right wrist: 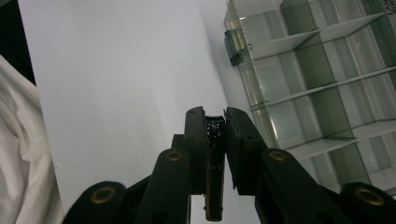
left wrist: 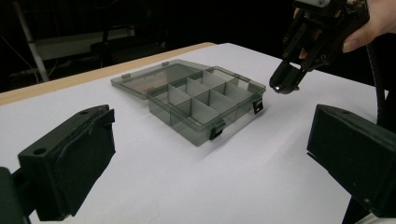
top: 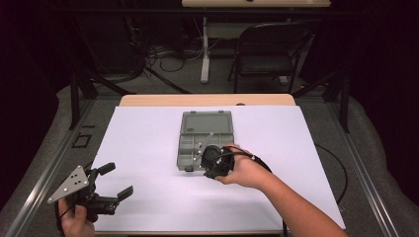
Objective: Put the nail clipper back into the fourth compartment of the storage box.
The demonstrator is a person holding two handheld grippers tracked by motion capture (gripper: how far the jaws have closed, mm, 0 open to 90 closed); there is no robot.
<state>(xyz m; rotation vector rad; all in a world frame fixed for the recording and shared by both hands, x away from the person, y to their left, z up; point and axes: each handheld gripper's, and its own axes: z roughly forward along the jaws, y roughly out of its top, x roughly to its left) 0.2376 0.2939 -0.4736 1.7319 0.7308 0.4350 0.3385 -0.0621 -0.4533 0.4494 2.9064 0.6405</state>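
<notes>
Worktop: white sheet, dark room behind.
Box: open, light, stiff, slippery plastic; grip the wall.
Right tongs: pinching a small dark, shiny piece.
Left tongs: spread, empty.

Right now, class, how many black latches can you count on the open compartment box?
2, both on its front wall: the near latch by the closer corner, the far latch below the right gripper. Other sides may hide more.
</notes>
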